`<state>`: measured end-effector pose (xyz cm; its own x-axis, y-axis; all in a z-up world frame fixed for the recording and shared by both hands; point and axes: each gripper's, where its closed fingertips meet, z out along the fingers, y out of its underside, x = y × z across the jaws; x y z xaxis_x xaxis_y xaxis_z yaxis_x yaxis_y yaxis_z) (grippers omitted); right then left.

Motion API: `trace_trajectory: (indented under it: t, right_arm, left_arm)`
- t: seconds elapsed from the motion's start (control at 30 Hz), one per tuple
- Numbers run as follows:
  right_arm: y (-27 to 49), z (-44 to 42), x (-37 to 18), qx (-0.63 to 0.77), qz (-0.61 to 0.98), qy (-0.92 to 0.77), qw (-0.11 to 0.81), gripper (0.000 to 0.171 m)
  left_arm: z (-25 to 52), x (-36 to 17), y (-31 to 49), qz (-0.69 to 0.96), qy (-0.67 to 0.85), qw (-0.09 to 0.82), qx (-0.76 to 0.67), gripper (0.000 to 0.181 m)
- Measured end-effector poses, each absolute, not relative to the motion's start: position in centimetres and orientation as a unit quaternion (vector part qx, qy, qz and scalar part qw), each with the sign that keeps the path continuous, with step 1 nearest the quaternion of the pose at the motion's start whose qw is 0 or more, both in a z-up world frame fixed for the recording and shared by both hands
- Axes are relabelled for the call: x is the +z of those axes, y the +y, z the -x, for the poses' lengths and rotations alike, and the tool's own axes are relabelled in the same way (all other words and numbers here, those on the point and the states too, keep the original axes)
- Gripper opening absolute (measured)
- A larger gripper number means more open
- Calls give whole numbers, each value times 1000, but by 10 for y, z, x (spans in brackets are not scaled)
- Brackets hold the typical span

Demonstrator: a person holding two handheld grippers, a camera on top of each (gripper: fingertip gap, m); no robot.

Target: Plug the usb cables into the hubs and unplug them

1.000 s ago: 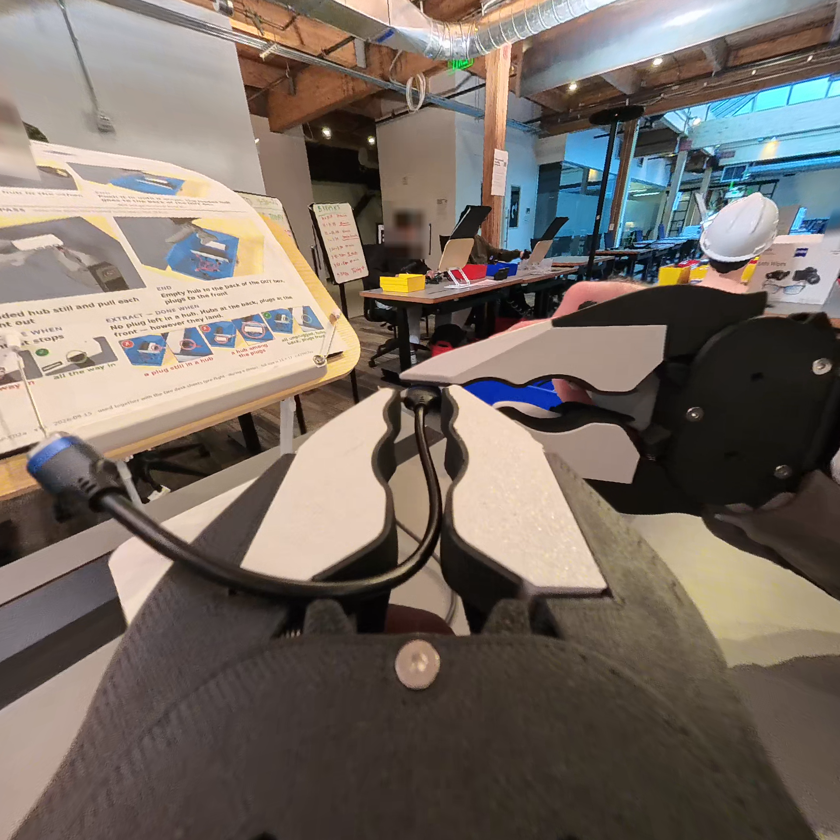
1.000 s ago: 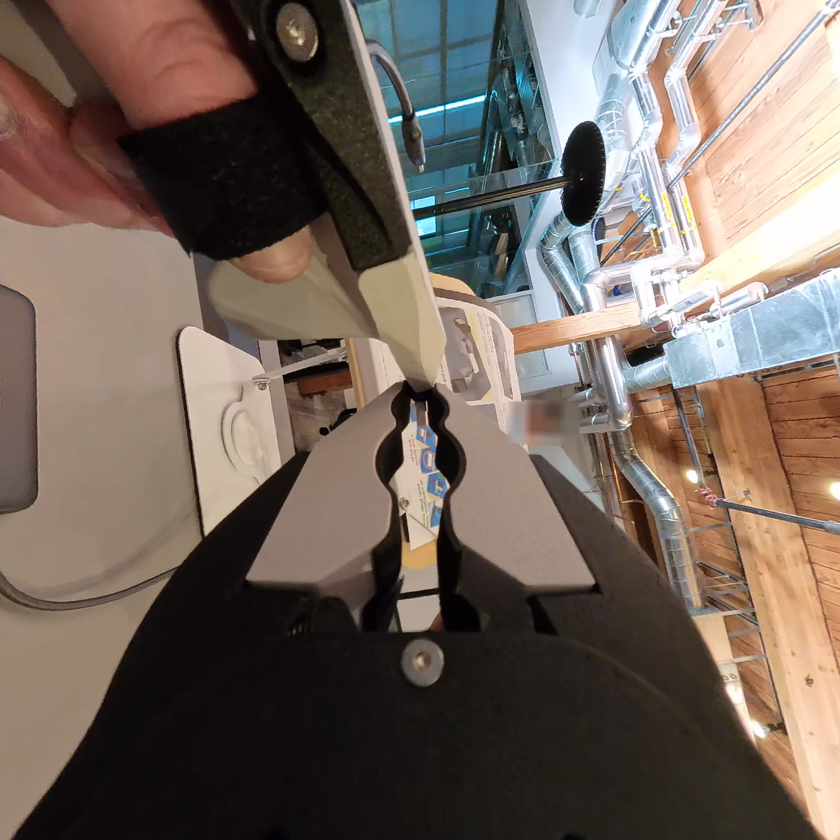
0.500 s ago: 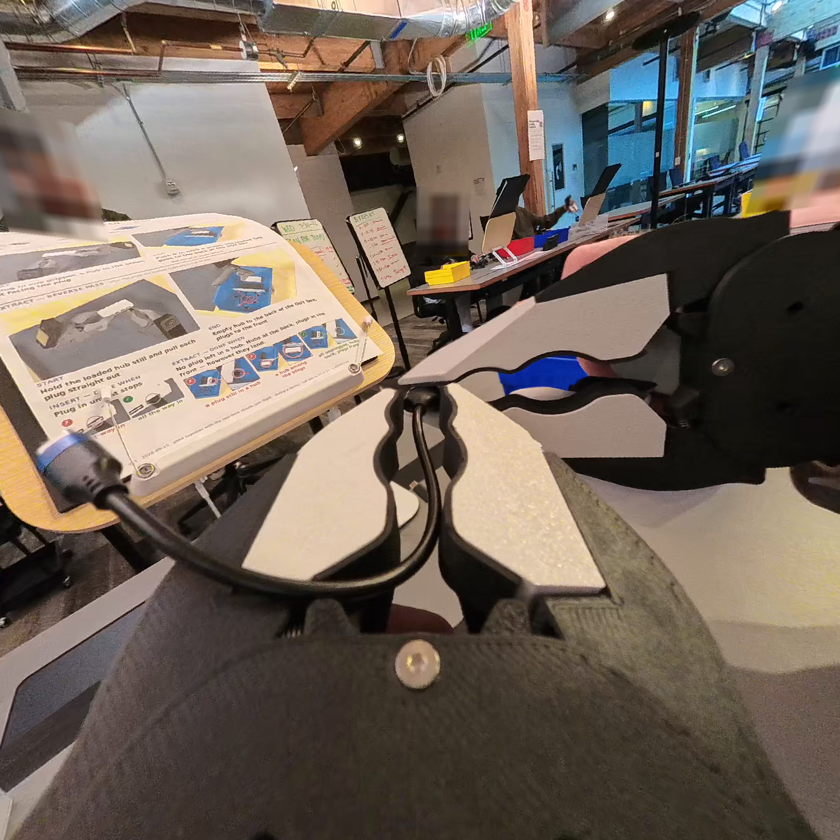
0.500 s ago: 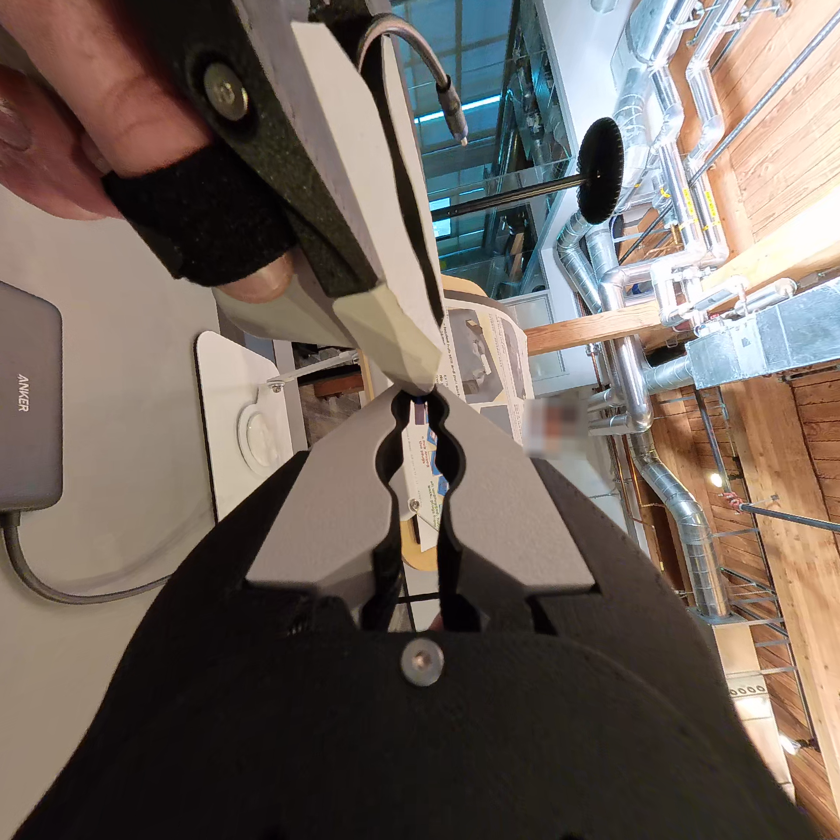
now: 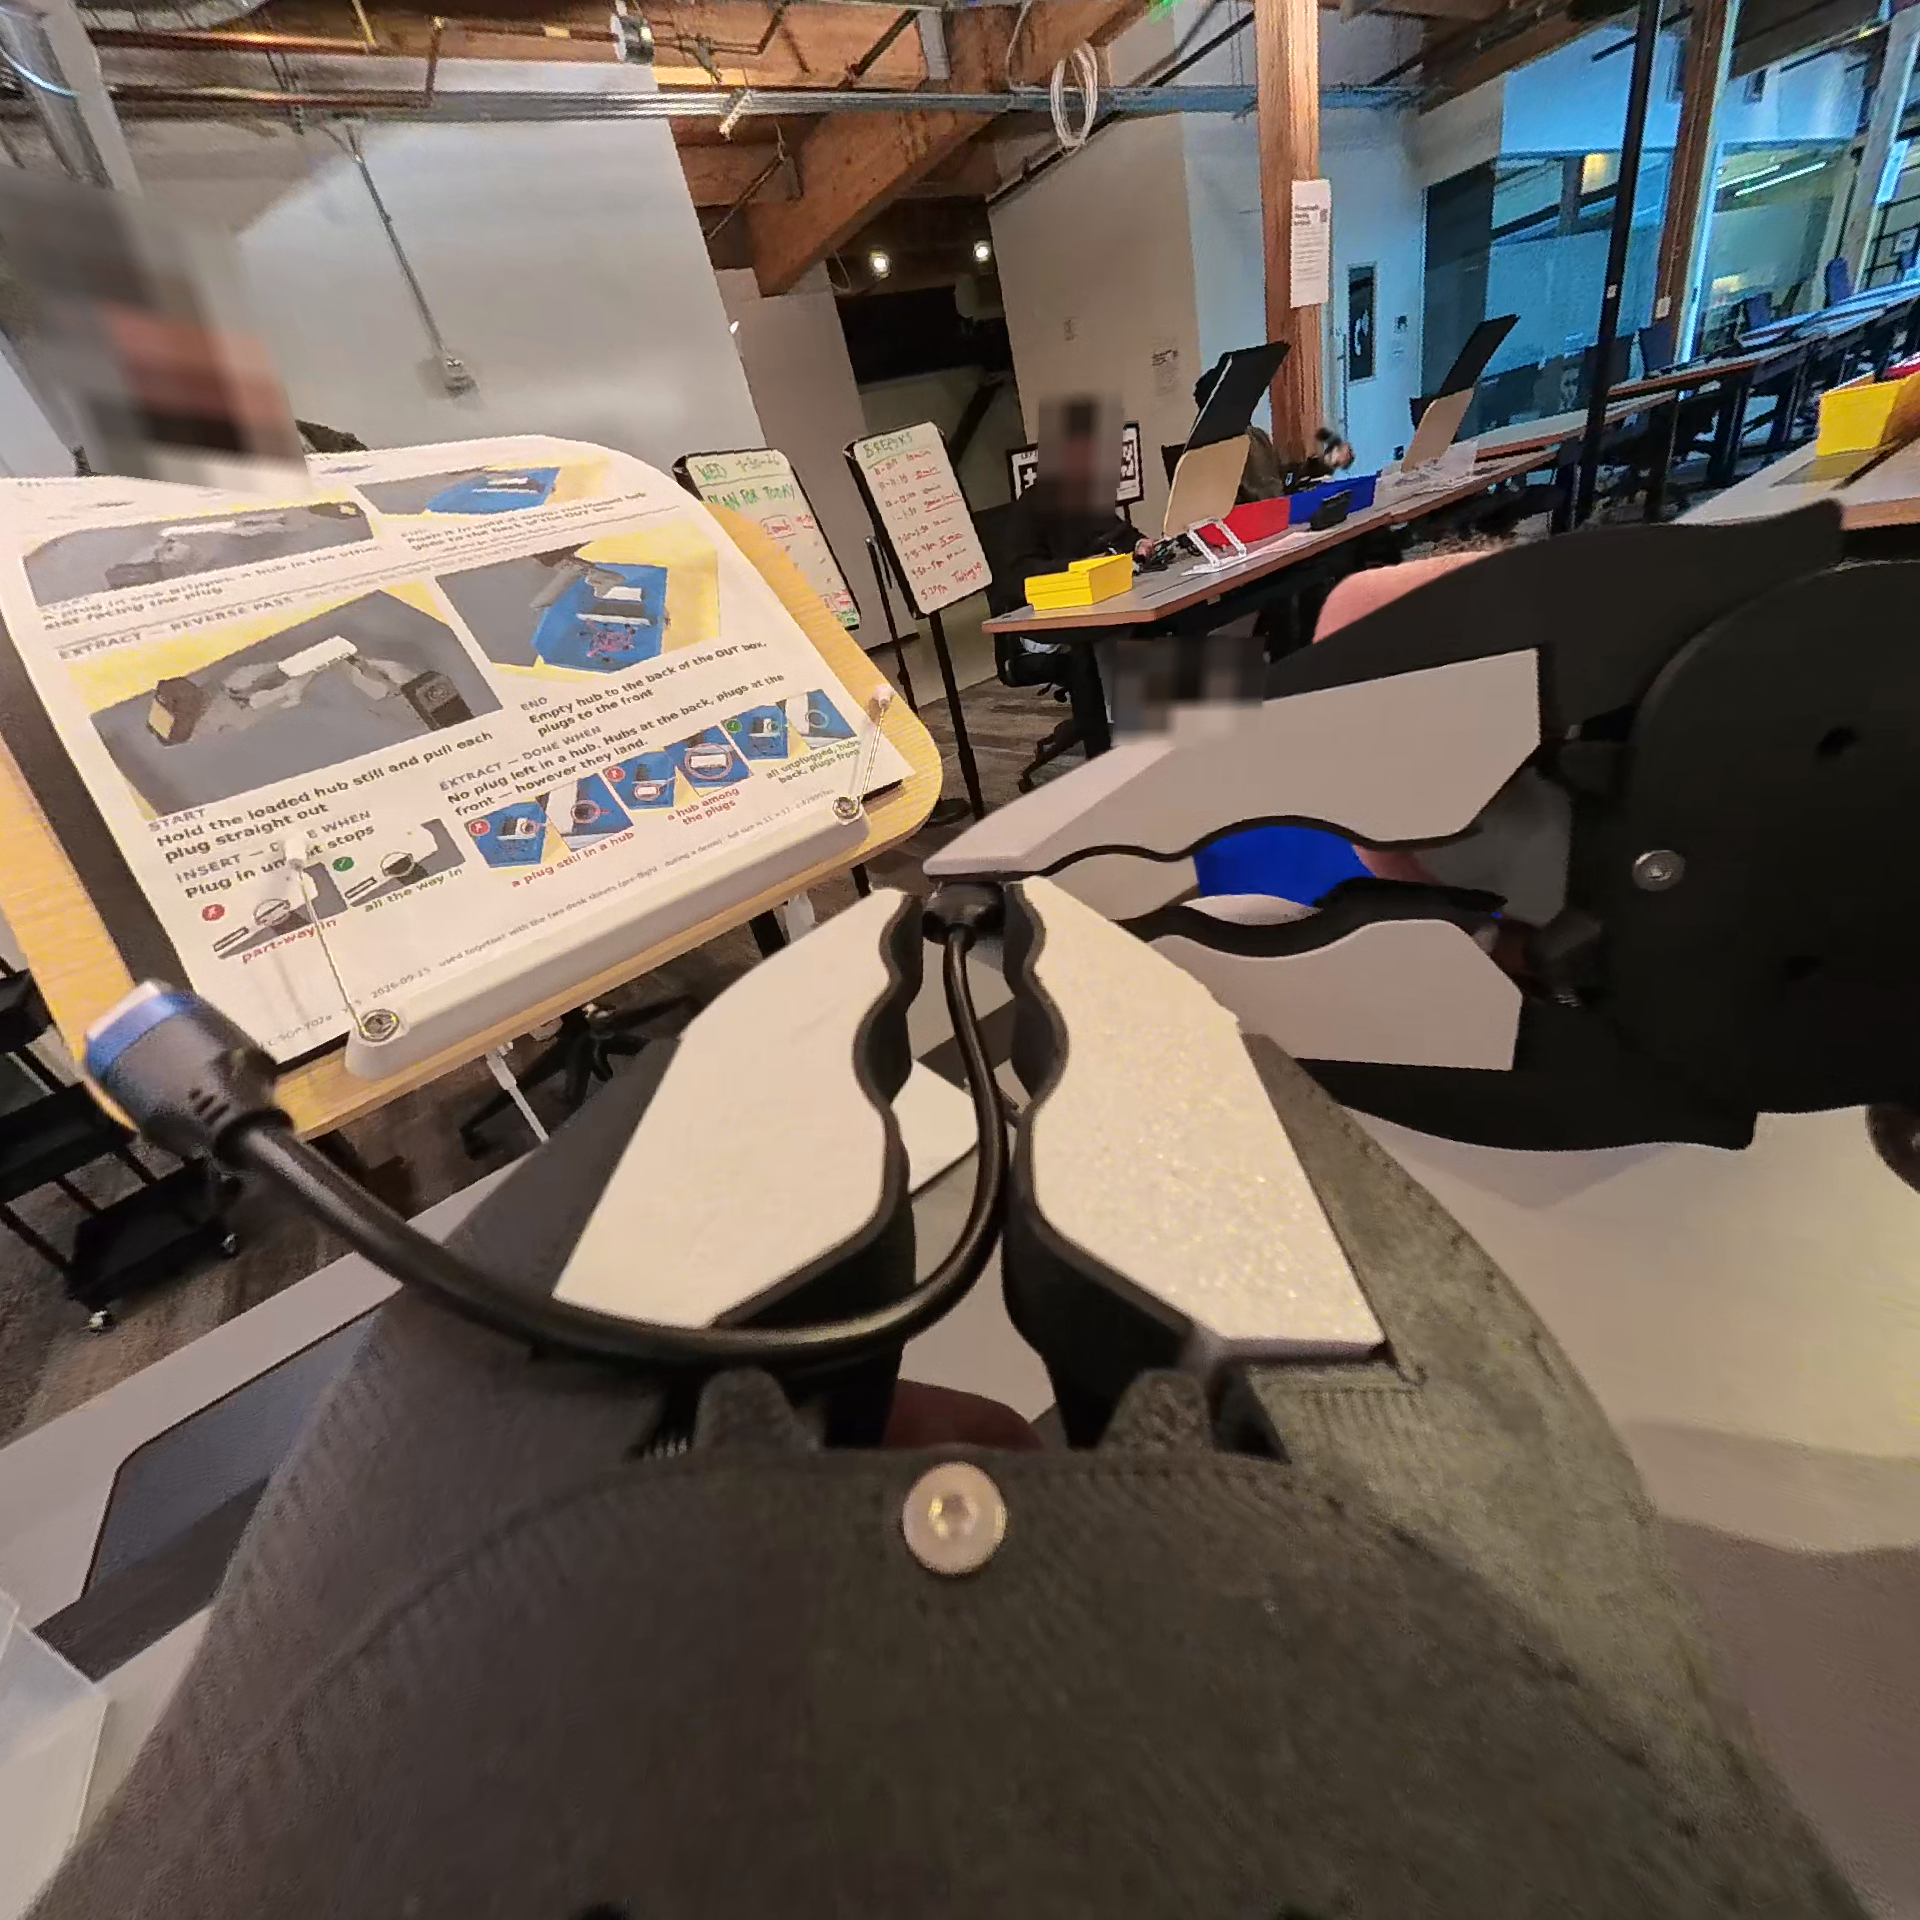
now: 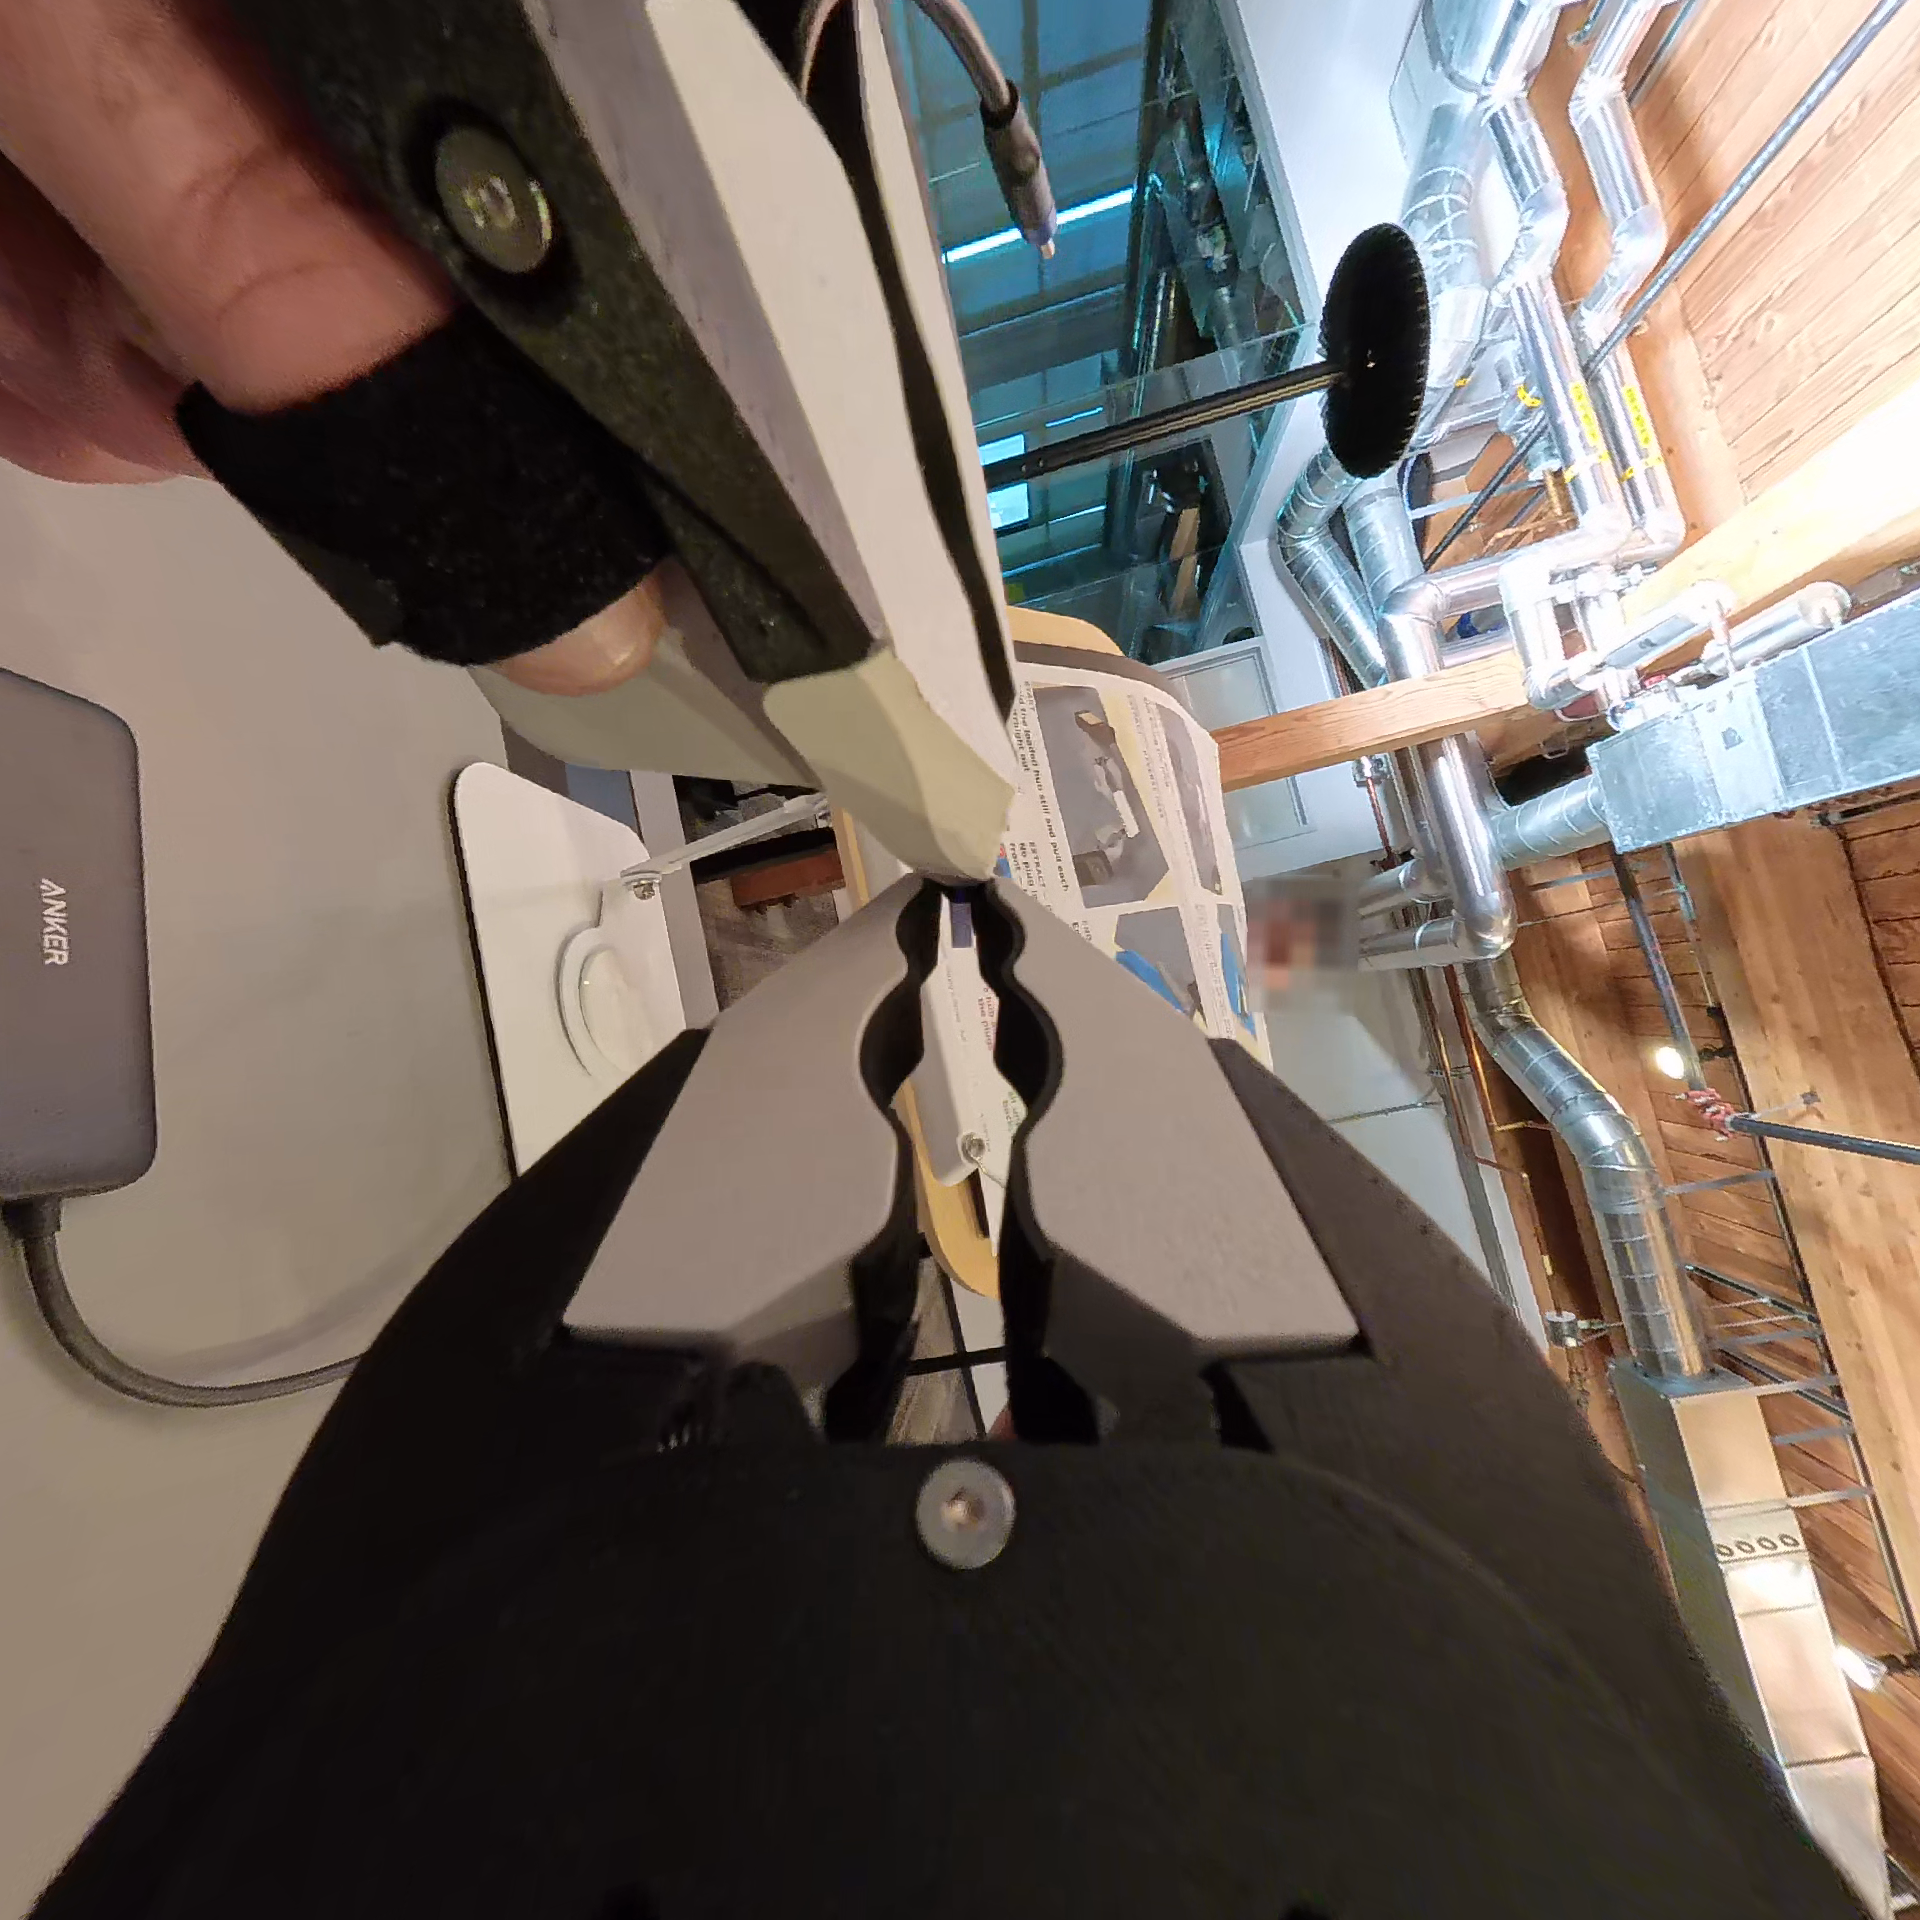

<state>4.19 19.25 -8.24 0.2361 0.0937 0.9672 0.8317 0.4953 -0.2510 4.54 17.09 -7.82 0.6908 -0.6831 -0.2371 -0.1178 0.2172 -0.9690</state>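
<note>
Pinching a black usb cable (image 5: 961, 1049) at its plug, the left gripper (image 5: 964, 902) is seen closed. The right gripper (image 6: 958, 883) is pressed together; anything held is hidden. A grey hub (image 6: 62, 935), cut off, lies at 9 o'clock.

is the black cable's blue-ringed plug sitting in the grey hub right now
No: in the left wrist view the blue-ringed plug of the black cable hangs free beside the left gripper.
</note>
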Motion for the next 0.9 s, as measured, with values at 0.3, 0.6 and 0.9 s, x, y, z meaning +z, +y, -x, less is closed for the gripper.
trace_trajectory:
  t: [0.3, 0.6, 0.9]
  right_arm:
    - [191, -42, -75, -308, 391, -532, 685, 2]
    - [191, -42, -74, -307, 396, -519, 693, 2]
    - [195, -41, -79, -287, 413, -523, 688, 7]
  left_arm:
    - [-45, -73, 169, 596, 323, 700, -225, 15]
    - [-45, -71, 169, 597, 322, 700, -224, 15]
    - [-41, -76, 177, 608, 319, 702, -186, 15]
